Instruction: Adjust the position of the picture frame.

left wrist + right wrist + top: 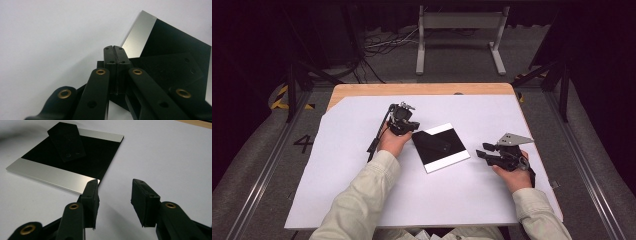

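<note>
A flat black plate (447, 150) with silver strips along two edges lies in the middle of the white sheet (362, 185). On the plate (175, 40) (100, 152) rests a small black tab (432, 141) (165, 67) (66, 141) with holes at one end. My left gripper (413, 128) sits at the plate's left corner. Its jaws (115, 50) are shut flat together with nothing visible between them, just in front of the tab's near corner. My right gripper (484, 151) hovers to the right of the plate, open (115, 188), nothing between its pads.
The white sheet covers a wooden table (412, 89) whose far edge shows bare. Beyond it a grey metal stand (459, 22) and cables (382, 45) are on the floor. Metal rails (267, 165) run along both sides of the table.
</note>
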`<state>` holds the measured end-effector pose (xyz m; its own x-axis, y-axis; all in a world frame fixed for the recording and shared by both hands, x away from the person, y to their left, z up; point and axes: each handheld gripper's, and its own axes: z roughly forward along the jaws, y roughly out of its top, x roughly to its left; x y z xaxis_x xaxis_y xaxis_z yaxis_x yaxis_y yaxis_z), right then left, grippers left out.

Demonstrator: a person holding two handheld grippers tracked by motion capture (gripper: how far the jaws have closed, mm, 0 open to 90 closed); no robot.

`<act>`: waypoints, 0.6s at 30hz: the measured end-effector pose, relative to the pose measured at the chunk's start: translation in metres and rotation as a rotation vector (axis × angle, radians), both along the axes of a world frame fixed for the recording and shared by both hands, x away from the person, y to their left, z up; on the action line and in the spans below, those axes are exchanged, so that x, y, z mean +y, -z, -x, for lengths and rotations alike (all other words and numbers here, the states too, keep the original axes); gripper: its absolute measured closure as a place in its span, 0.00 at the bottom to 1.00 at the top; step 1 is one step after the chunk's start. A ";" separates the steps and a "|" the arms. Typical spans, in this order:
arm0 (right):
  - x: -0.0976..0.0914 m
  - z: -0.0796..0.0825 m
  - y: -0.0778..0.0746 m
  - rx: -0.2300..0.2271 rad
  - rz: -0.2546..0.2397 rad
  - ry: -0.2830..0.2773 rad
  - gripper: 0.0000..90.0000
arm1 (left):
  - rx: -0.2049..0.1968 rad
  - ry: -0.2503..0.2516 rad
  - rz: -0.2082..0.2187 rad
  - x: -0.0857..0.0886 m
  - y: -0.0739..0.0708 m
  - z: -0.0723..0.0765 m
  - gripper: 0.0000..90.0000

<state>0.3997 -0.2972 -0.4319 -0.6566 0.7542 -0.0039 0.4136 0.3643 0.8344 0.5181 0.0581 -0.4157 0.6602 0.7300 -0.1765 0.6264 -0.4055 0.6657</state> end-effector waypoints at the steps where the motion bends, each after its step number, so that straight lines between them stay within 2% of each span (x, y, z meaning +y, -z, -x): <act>1: 0.000 0.000 0.000 0.001 -0.002 0.000 0.64 | 0.012 0.000 -0.018 -0.001 0.006 -0.003 1.00; 4: -0.001 0.001 -0.001 0.000 -0.003 -0.001 0.64 | 0.020 0.006 -0.049 -0.002 0.013 -0.006 1.00; 9: -0.001 0.000 -0.001 0.000 -0.003 -0.002 0.64 | 0.044 -0.002 -0.030 0.000 0.018 -0.009 1.00; 11: -0.001 0.000 -0.001 -0.001 -0.002 -0.003 0.64 | 0.035 -0.005 -0.069 0.000 0.020 -0.010 1.00; 14: -0.001 0.000 -0.001 -0.003 -0.002 -0.003 0.64 | 0.051 -0.011 -0.028 0.004 0.023 -0.012 1.00; 18: 0.000 0.001 -0.002 -0.004 0.003 -0.009 0.63 | 0.042 0.001 -0.040 0.003 0.022 -0.011 1.00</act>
